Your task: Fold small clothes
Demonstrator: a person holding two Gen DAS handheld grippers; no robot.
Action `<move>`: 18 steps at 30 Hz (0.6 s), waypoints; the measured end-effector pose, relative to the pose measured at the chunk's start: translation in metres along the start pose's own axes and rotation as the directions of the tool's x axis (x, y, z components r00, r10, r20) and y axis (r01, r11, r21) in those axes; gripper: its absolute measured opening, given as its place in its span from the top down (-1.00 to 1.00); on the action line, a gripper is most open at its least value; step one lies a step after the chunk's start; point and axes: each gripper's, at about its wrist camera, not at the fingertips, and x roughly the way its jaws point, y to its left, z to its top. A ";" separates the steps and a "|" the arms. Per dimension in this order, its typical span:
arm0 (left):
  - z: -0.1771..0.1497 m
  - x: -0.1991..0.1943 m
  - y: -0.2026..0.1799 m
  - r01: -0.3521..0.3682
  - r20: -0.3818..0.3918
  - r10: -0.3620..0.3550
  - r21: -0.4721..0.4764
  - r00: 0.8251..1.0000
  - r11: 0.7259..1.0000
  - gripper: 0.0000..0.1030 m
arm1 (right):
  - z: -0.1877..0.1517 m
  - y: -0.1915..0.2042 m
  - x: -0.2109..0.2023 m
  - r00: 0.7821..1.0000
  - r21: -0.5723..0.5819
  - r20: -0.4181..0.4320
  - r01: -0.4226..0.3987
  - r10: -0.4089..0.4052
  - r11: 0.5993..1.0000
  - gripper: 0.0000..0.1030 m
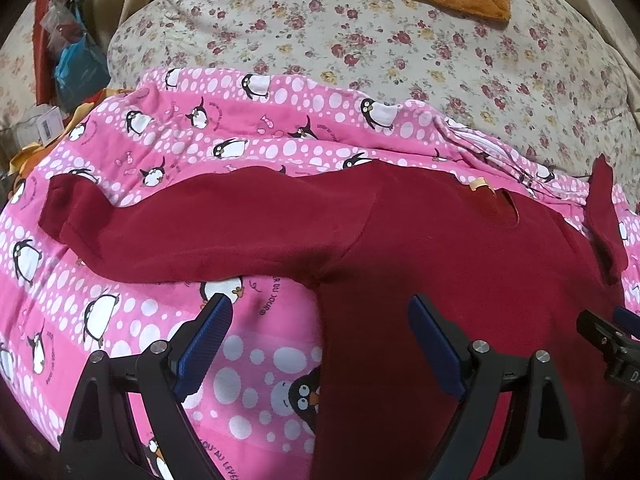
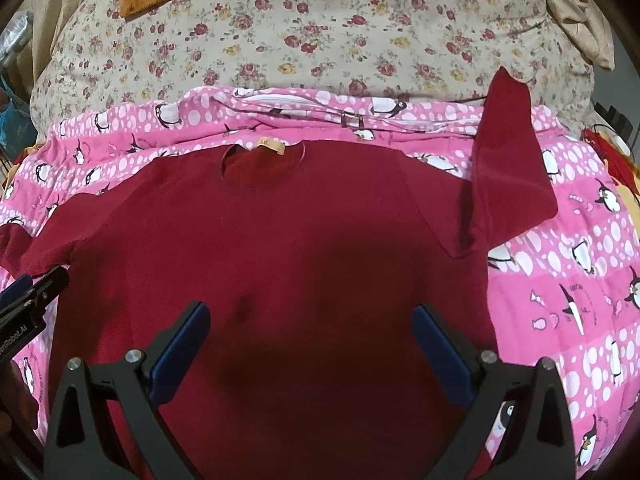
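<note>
Right wrist: shirt (image 2: 280, 240) beneath spread jaws.

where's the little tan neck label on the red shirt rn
In the right wrist view the tan label sits at the back of the neckline, top centre of the dark red shirt, against the pink penguin blanket just beyond it.
</note>
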 end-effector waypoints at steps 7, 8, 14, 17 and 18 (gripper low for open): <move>0.001 0.001 0.006 -0.002 -0.003 0.001 -0.018 1.000 1.000 -0.41 | -0.001 0.003 0.004 1.000 -0.006 -0.010 -0.011 0.011 1.000 -0.99; 0.001 0.001 0.006 -0.002 -0.005 0.002 -0.020 1.000 1.000 -0.41 | -0.001 0.005 0.005 1.000 -0.010 -0.012 -0.012 0.012 1.000 -0.99; 0.004 0.001 0.009 -0.007 -0.009 0.006 -0.033 1.000 0.999 -0.41 | -0.002 0.011 0.007 1.000 -0.025 -0.016 -0.019 0.019 1.000 -0.99; 0.005 0.002 0.014 -0.014 -0.012 0.014 -0.048 1.000 0.999 -0.41 | -0.004 0.012 0.009 1.000 -0.030 -0.023 -0.022 0.021 0.999 -0.99; 0.005 0.003 0.016 -0.015 -0.016 0.014 -0.056 1.000 0.998 -0.41 | -0.004 0.011 0.010 0.999 -0.028 -0.025 -0.025 0.024 0.999 -0.99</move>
